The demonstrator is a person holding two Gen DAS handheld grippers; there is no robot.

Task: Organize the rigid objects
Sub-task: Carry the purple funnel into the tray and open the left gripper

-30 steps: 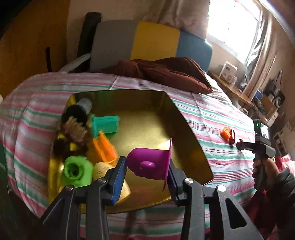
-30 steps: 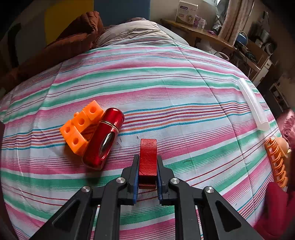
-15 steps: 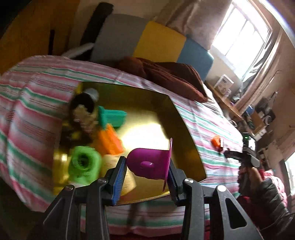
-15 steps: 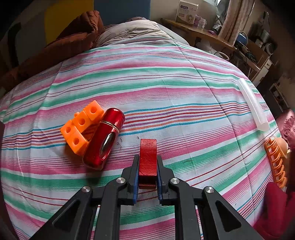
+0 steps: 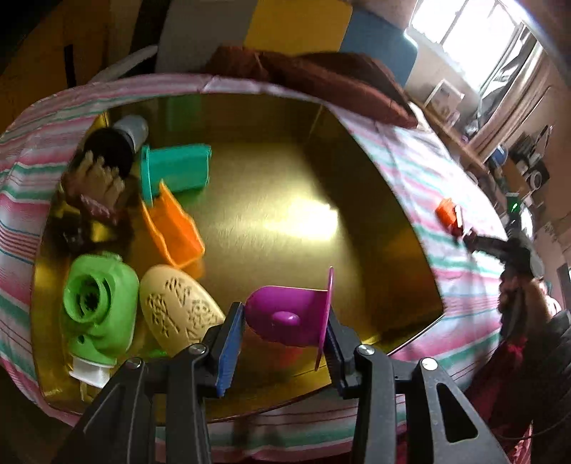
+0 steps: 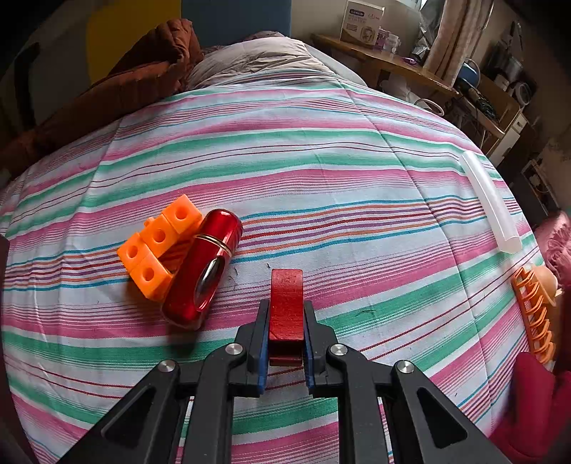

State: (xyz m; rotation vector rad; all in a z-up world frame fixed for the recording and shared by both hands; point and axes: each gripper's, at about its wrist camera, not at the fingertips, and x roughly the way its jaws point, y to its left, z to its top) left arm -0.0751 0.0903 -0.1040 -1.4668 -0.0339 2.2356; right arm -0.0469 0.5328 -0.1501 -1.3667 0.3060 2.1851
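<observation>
- Left wrist: my left gripper [image 5: 285, 321] pinches the purple cup [image 5: 285, 314] sideways, rim rightward, over the gold tray [image 5: 410, 250]; bare floor lies directly beneath, toys crowd its left side.
- Right wrist: my right gripper [image 6: 285, 321] clamps a red block [image 6: 286, 303] above the bed [image 6: 321, 171], long axis pointing ahead.

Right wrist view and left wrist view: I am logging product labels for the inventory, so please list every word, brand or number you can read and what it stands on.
None can be read.
White box on the wooden shelf: blue print and a picture, too small and blurred to read.
Beige oval piece in the gold tray: cut-out pattern, not letters.
</observation>
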